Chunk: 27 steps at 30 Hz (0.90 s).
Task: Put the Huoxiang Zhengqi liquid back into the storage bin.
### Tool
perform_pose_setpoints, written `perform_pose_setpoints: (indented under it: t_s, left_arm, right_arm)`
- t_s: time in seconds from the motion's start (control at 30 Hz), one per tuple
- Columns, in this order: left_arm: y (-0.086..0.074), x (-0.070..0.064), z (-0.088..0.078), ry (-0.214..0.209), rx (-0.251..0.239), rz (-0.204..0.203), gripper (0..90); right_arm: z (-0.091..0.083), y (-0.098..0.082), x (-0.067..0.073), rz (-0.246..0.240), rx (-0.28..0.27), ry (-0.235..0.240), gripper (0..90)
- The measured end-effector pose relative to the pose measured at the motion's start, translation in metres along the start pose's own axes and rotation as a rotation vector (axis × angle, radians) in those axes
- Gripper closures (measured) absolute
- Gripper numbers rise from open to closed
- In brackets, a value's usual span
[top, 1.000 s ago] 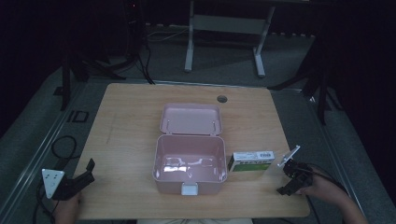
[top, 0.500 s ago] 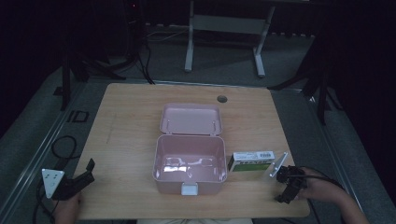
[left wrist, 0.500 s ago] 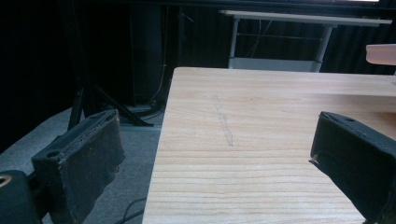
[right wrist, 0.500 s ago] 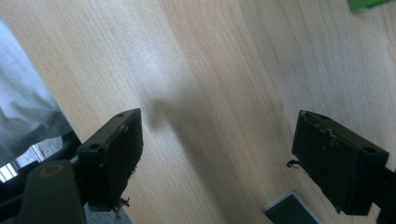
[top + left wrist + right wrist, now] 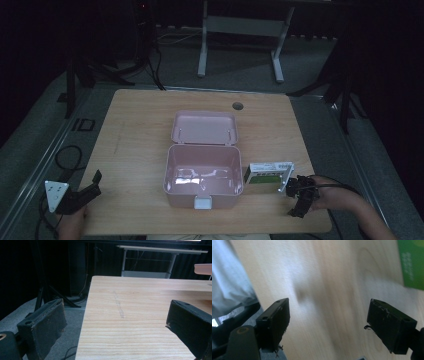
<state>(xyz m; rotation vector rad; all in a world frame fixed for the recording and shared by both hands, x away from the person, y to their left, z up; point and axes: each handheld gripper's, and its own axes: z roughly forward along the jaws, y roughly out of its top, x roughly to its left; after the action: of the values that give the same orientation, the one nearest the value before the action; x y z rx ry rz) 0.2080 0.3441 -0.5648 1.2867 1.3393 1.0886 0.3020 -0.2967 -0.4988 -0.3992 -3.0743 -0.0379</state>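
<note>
small green-and-white cardboard box [image 5: 269, 173] lies flat on the light wooden table [image 5: 135, 135], just beside the right wall of the open pink plastic storage case [image 5: 202, 176], near the table's right front. the case stands with its lid [image 5: 204, 128] folded back and its cavity looks empty, apart from glare.

right hand-held gripper [image 5: 296, 195] sits just to the right of the box at the front right of the table, jaws released with nothing between them; its own view shows blurred wood and a green corner of the box [image 5: 410, 263] at the upper right, well off the jaw line. its jaws have just been closing a little, on nothing. left hand-held gripper [image 5: 82, 192] rests at the front left edge of the table, jaws spread and empty.

risks, as judged: the jaws do not line up with the box, so a closing now would catch air or clip one corner and skid the box against the case wall. the box lies low and flat; a steep approach could drive a jaw into the table. a shove could also push the light case.

change noted: against the earlier high view, the right hand-held gripper stands lower in the picture and nearer the box's end; box, case and left hand-held gripper are unmoved.
</note>
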Motion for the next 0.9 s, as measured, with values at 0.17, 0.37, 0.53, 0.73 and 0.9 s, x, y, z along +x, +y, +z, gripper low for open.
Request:
perform_pose_setpoints:
  t_s: [0.17,0.37,0.53,0.73,0.9]
  left_arm:
    - [0.0,0.0,0.0,-0.002,0.001,-0.002,2.6]
    - [0.0,0.0,0.0,-0.003,0.004,-0.002,2.6]
    - [0.0,0.0,0.0,-0.005,0.004,-0.003,2.6]
    - [0.0,0.001,0.0,-0.008,0.005,-0.005,2.6]
    - [0.0,0.001,0.0,-0.009,0.006,-0.005,2.6]
  right_arm:
    - [-0.001,0.009,0.006,-0.057,0.014,-0.004,18.1]
    - [-0.011,0.023,0.014,-0.118,-0.008,0.012,19.4]
    - [-0.021,0.033,0.019,-0.155,-0.008,0.02,19.4]
    - [-0.036,0.051,0.026,-0.237,-0.012,0.022,20.7]
    - [-0.048,0.059,0.028,-0.263,-0.022,0.008,20.8]
